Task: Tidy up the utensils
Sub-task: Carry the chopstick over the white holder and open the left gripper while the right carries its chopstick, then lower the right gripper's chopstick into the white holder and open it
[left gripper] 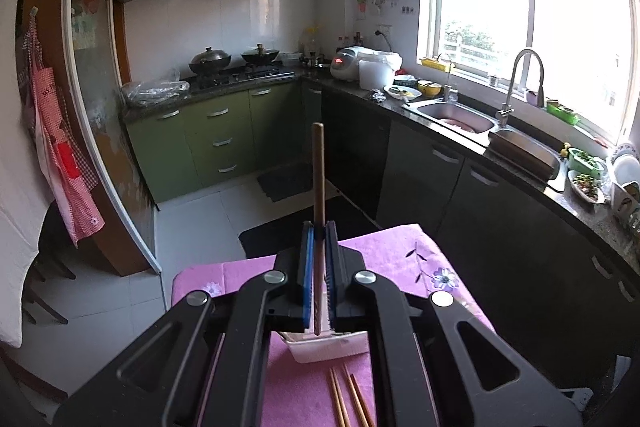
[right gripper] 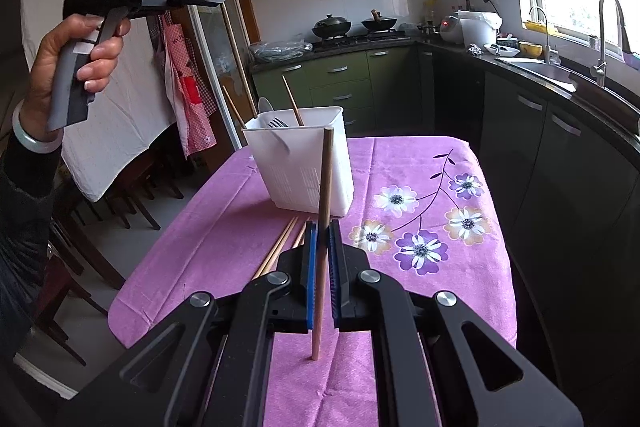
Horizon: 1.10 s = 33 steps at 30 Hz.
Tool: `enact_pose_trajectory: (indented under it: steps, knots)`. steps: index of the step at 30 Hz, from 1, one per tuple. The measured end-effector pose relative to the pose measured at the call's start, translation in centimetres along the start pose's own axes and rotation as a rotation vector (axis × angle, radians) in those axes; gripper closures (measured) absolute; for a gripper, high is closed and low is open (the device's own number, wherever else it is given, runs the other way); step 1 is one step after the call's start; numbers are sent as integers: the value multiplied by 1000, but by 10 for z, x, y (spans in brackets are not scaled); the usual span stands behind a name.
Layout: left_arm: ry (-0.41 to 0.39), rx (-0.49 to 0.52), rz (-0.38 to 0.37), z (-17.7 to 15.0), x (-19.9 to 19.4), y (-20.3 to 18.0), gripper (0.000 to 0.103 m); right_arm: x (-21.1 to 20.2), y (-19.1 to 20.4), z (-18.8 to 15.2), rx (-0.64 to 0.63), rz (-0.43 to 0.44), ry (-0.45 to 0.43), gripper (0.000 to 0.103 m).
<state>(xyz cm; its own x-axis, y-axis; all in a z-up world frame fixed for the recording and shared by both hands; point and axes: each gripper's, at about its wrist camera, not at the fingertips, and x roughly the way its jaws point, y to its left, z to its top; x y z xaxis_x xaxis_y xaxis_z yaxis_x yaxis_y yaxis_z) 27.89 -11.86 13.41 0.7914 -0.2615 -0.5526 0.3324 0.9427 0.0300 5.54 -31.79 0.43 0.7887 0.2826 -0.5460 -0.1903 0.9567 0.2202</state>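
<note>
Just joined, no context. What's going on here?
A person holds a gripper in each hand. The left gripper is shut on one chopstick, raised above the white holder. The right gripper is shut on another chopstick, upright over the purple cloth. More chopsticks lie on the cloth.

On the pink flowered tablecloth [right gripper: 224, 227]: white plastic utensil holder [right gripper: 304, 163] toward the far end, thin wooden chopsticks [right gripper: 280, 247] lying flat just before it. In the holder: metal fork [right gripper: 276, 123], upright chopsticks. Between each gripper's jaws: one brown wooden chopstick [right gripper: 322, 227], upright. Behind the table: green kitchen cabinets [right gripper: 340, 75]; to the right, steel sink [left gripper: 456, 113] under the window.
</note>
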Motion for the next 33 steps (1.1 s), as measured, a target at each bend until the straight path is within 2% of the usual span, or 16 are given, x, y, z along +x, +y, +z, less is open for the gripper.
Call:
enact_pose_trajectory:
  steps: [10, 12, 13, 15, 16, 20, 25, 30, 33]
  knots:
    - [135, 15, 7, -31, 51, 1, 98, -6, 0, 16, -11, 33, -16, 96]
    - [141, 20, 8, -36, 51, 3, 92, -11, 3, 27, -21, 40, -34, 96]
    - [140, 17, 4, -38, 49, 4, 89, -13, 5, 36, -29, 48, -49, 96]
    - [125, 1, -3, -41, 39, 8, 68, -15, 6, 53, -33, 67, -68, 96]
    - [108, -5, -5, -43, 31, 12, 65, -15, 6, 64, -32, 74, -80, 96]
    - [50, -1, 3, -58, -2, 21, 64, -14, 7, 104, -20, 111, -138, 96]
    - [38, -30, -2, -87, -32, 37, 64, -2, 16, 158, -10, 107, -235, 96]
    - [75, -33, 7, -116, -42, 49, 64, 28, 28, 199, -16, 40, -298, 96]
    - [102, -35, 8, -129, -37, 53, 64, 55, 34, 210, -32, -13, -286, 96]
